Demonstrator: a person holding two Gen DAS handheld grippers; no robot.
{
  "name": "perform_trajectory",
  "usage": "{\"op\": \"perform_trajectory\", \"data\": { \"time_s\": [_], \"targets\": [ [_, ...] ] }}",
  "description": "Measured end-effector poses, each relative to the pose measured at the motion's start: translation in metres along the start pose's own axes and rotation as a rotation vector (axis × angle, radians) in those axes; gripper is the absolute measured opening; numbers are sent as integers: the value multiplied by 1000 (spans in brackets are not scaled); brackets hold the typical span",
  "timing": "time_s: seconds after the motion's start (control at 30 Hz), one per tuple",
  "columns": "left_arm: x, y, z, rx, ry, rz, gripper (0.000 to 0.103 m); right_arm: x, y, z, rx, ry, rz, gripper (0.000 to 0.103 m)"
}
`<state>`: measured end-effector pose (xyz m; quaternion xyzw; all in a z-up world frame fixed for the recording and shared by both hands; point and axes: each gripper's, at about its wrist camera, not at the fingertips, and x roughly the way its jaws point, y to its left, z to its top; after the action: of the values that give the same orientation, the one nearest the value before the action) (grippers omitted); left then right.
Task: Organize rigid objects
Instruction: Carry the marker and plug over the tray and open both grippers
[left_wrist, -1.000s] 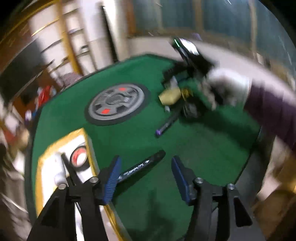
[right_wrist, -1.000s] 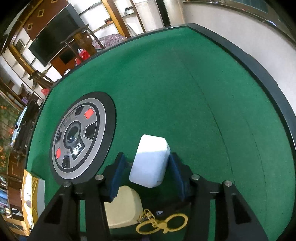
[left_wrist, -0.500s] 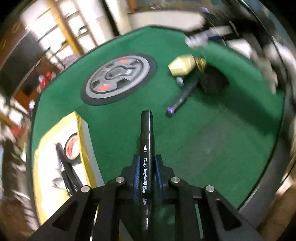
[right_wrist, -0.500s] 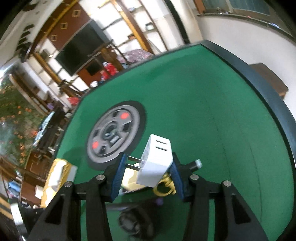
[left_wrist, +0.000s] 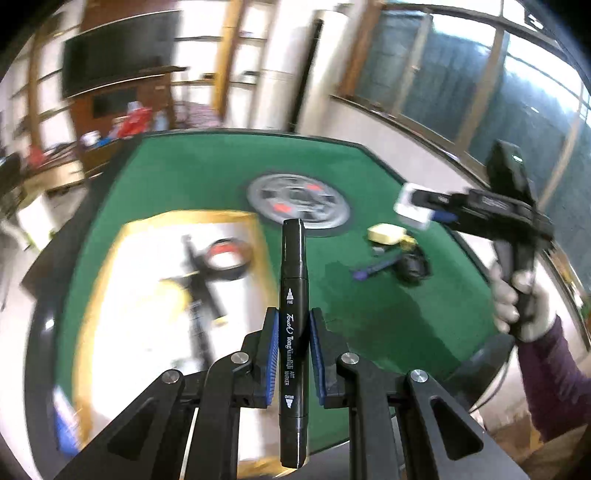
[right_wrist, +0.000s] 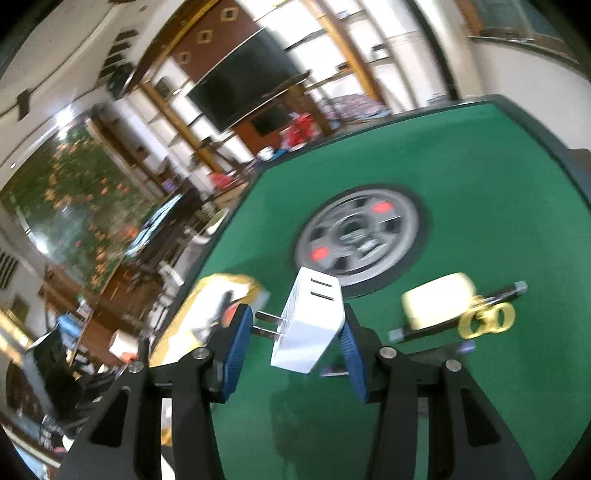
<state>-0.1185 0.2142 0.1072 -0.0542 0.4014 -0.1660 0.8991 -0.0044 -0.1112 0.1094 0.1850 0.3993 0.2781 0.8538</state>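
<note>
Between the blue pads of the left gripper (left_wrist: 291, 343), a black marker (left_wrist: 293, 332) is clamped lengthwise, raised above the green table (left_wrist: 388, 317) beside the gold-rimmed tray (left_wrist: 258, 236). The right gripper (right_wrist: 295, 339) is closed on a white plug adapter (right_wrist: 308, 325), prongs touching the left pad, held above the table near the cream block (right_wrist: 436, 304) and gold ring piece (right_wrist: 487, 319).
</note>
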Motion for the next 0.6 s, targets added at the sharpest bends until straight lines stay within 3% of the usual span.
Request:
{"op": "perform_trajectory", "data": {
  "time_s": [0.27, 0.6],
  "targets": [
    [-9, 74, -42, -175, 62, 132, 15, 57, 93, -35, -128, 128, 98, 46],
    [29, 105, -55, -264, 149, 255, 18, 118, 163, -83, -257, 286, 117, 46]
  ]
}}
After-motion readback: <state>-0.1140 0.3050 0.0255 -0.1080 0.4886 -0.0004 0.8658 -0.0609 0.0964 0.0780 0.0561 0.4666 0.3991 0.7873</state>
